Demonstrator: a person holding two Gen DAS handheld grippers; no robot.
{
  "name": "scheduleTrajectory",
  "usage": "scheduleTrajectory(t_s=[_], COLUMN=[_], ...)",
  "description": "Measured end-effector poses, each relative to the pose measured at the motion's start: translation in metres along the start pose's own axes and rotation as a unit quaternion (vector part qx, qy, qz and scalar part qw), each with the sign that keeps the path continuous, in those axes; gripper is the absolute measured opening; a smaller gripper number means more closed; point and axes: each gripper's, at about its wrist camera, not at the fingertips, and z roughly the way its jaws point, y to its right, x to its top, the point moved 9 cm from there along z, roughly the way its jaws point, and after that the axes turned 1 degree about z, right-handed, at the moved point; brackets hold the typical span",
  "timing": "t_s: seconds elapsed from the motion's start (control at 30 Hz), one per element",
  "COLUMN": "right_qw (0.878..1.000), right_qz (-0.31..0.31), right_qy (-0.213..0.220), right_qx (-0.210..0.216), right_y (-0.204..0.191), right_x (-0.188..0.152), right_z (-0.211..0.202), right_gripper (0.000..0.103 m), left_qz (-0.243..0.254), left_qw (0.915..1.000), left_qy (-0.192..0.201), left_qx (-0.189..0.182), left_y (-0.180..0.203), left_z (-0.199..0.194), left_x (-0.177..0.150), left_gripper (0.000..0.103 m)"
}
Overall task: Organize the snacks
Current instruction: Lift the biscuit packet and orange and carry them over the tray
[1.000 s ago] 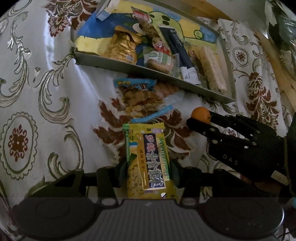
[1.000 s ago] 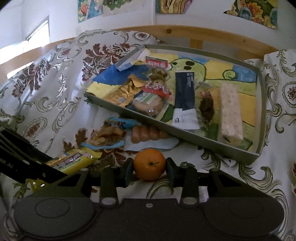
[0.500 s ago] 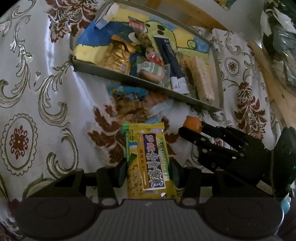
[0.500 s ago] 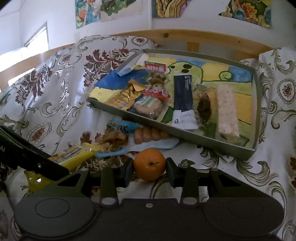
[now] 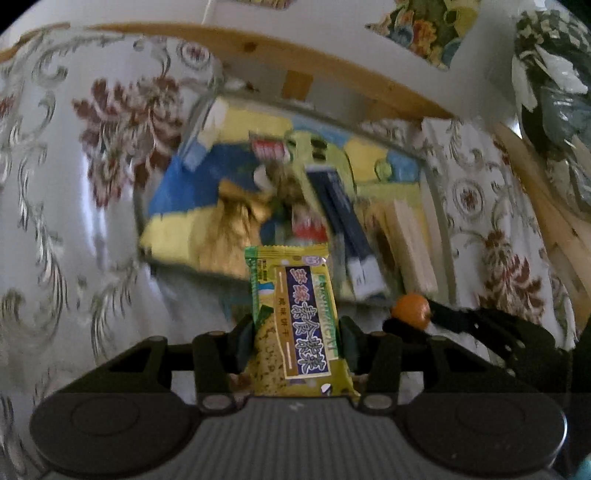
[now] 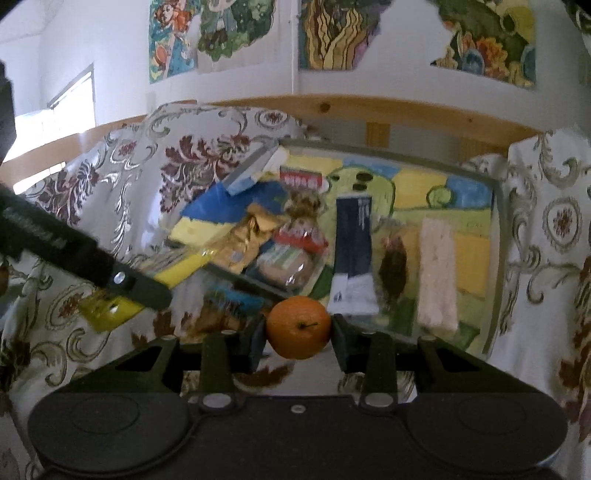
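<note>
The left gripper (image 5: 295,334) pinches a yellow-green biscuit packet (image 5: 295,325) across its width, the packet pointing away over the patterned cloth (image 5: 74,221) toward the tray (image 5: 437,236). The right gripper (image 6: 298,326) clamps a small orange (image 6: 298,322) between its pads, just in front of the tray's near wall. The tray (image 6: 496,258) holds several wrapped snacks, among them a dark blue packet (image 6: 352,236) and a pale bar (image 6: 436,273). The right wrist view alone shows the wall pictures (image 6: 347,33) and the left gripper's side; the left wrist view, blurred, shows the orange (image 5: 410,311) from beside.
</note>
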Motion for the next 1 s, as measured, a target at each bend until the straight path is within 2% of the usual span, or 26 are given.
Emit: scheduleTrajectory(t_s=[0.27, 0.33, 0.47, 0.6, 1.0], right_qw=[0.999, 0.999, 0.998, 0.999, 0.998], right_qz=[-0.010, -0.015, -0.035, -0.027, -0.023], right_qy=[0.028, 0.030, 0.024, 0.008, -0.017], right_qx=[-0.023, -0.027, -0.035, -0.041, -0.055], right_y=[0.010, 0.012, 0.017, 0.023, 0.028], right_x=[0.034, 0.042, 0.048, 0.043, 0.023], right_z=[0.014, 0.020, 0.034, 0.047, 0.063], right_gripper=[0.040, 0.040, 0.040, 0.040, 0.040], left_qz=[0.018, 0.030, 0.026, 0.026, 0.033], left_qw=[0.9964, 0.9947, 0.9942, 0.9943, 0.9938], left_qy=[0.081, 0.094, 0.093, 0.084, 0.077], left_qx=[0.014, 0.031, 0.047, 0.060, 0.072], left_y=[-0.002, -0.004, -0.011, -0.015, -0.018], left_z=[0.021, 0.030, 0.052, 0.072, 0.086], left_x=[0.058, 0.066, 0.071, 0.069, 0.060], left_gripper=[0.052, 0.052, 0.052, 0.052, 0.053])
